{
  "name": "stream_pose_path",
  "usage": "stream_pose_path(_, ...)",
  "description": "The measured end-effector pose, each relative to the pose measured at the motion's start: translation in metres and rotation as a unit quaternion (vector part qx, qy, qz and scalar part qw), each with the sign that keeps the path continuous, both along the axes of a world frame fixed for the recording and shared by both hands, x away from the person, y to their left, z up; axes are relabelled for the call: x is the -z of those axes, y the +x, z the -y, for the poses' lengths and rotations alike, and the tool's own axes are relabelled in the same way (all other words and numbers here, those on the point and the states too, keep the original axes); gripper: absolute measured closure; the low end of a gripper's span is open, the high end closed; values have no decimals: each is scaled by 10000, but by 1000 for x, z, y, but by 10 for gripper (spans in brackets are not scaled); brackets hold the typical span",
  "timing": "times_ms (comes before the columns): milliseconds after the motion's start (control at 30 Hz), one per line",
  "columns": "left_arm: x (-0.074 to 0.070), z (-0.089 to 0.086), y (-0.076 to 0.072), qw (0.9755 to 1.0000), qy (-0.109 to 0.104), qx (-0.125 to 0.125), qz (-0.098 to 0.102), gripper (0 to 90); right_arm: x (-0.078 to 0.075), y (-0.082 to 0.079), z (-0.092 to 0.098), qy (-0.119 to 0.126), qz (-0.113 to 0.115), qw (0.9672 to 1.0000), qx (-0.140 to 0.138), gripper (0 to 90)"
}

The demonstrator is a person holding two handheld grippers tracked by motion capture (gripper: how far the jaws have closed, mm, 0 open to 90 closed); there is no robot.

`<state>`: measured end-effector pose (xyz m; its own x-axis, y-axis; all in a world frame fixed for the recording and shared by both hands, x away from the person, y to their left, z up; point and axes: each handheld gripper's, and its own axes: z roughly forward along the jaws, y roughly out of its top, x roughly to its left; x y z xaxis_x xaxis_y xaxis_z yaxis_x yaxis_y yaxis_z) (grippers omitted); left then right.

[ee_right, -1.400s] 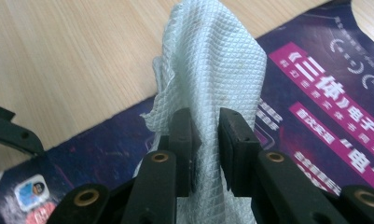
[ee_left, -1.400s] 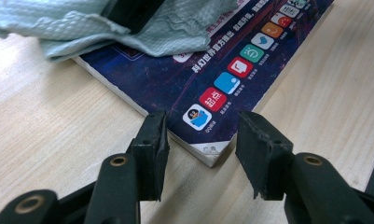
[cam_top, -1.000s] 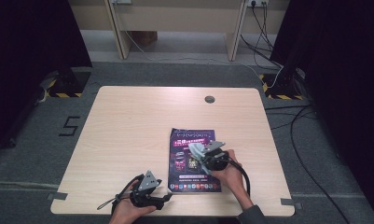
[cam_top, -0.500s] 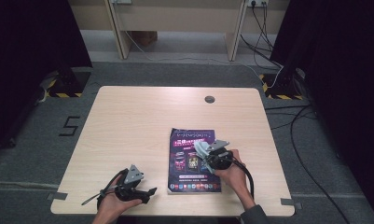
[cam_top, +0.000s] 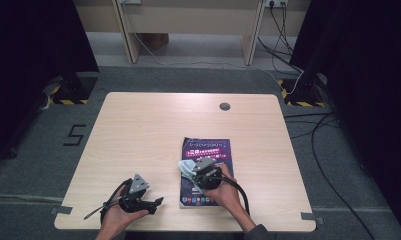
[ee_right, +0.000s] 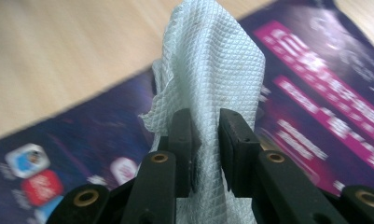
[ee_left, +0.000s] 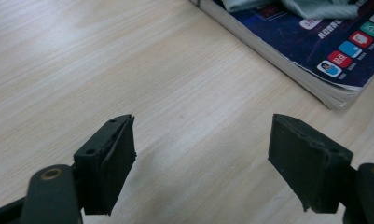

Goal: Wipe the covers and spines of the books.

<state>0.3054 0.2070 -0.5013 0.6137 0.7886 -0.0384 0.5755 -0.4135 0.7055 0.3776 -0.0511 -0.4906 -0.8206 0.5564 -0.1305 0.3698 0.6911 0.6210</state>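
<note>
Nearest the person, the left gripper [cam_top: 155, 202] sits low over the front-left part of the table [cam_top: 138, 130], jaws spread wide with nothing but bare wood between them; they've just been opening up further. In the left gripper view its two black pads [ee_left: 114, 158] frame plain tabletop, and the corner of the book [ee_left: 315, 51] pokes in at top right, cut off by the edge of the picture. A bit further in, the right gripper [ee_right: 204, 140] is clamped tight on a pale, quilted-texture cloth [ee_right: 212, 65], which stands up between the jaws and hangs right over the book's cover. The book [cam_top: 208, 172] lies flat on the table, dark purple cover with pink banners and white writing, but the text is too blurry or small for me to read; there's a row of little app-style icons along the near edge. Farthest off on the table there's a round grey cable hole [cam_top: 225, 106], and beyond that floor cables [cam_top: 283, 30].
</note>
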Motion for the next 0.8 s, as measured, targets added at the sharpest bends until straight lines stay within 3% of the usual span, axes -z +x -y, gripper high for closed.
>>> stream_pose_path(133,-1,-4,1,9999,-42,-161,-24,223,1,-12,-12,51,-3,9997,-243,759)
stream_pose_path(333,0,-2,1,9999,-12,-152,-52,224,1,-13,-5,77,-14,9997,-221,766)
stream_pose_path(567,2,-2,1,9998,20,-138,-106,224,-1,-4,41,-11,-9,9995,328,766)
stream_pose_path(800,2,-3,2,9998,10,-142,-126,223,-2,4,90,-27,-8,9944,1052,766)
